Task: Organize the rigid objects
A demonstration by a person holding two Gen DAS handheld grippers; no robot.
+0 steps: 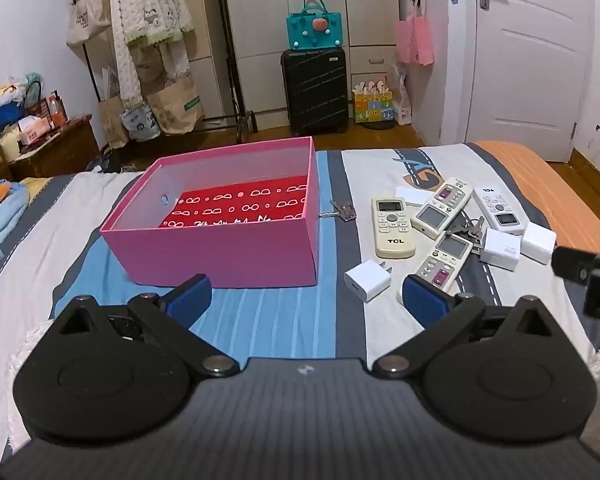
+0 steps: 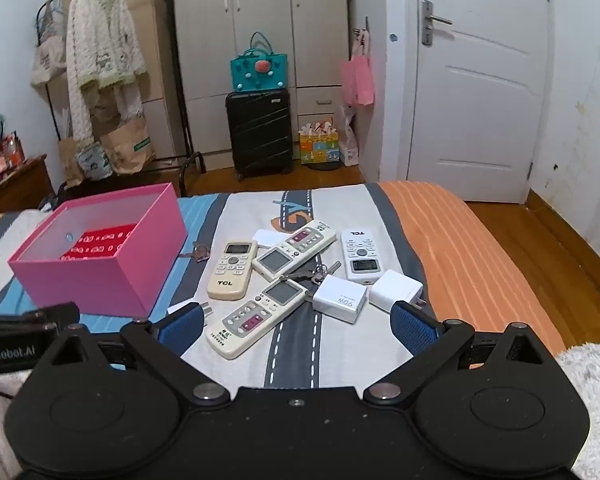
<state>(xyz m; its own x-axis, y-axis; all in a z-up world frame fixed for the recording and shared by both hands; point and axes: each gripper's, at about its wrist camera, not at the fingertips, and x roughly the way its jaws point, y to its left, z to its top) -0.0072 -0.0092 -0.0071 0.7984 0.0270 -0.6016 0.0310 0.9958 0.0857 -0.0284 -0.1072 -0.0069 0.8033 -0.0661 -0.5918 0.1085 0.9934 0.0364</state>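
Scattered pile of hard items lies on the striped bedspread (image 2: 340, 360), all just right of the open pink cardboard box (image 1: 220, 256), which serves as landmark and likely destination. Nearest the box: a cream rectangular TCL remote (image 1: 393, 227), with a small metal key (image 1: 342, 211) between it and the box wall. Further right of the box, two cream remotes with purple buttons, one far (image 1: 442, 208) and one near (image 1: 444, 266), touching a bunch of keys (image 1: 466, 230); beyond them a white TCL remote (image 1: 498, 210) and two white cube chargers (image 1: 500, 249) (image 1: 539, 243). A small white plug adapter (image 1: 367, 282) sits near the box's front right corner. Box holds only its red patterned lining; nothing sorted yet. Left gripper (image 1: 306, 296) hovers in front of the box, jaws spread fully, empty. Right gripper (image 2: 298, 326) hangs over the near purple-button remote, jaws equally wide, empty. Judgement: start with that remote; straddle its narrow width, not its length, and lift clear of the keys to avoid dragging them.
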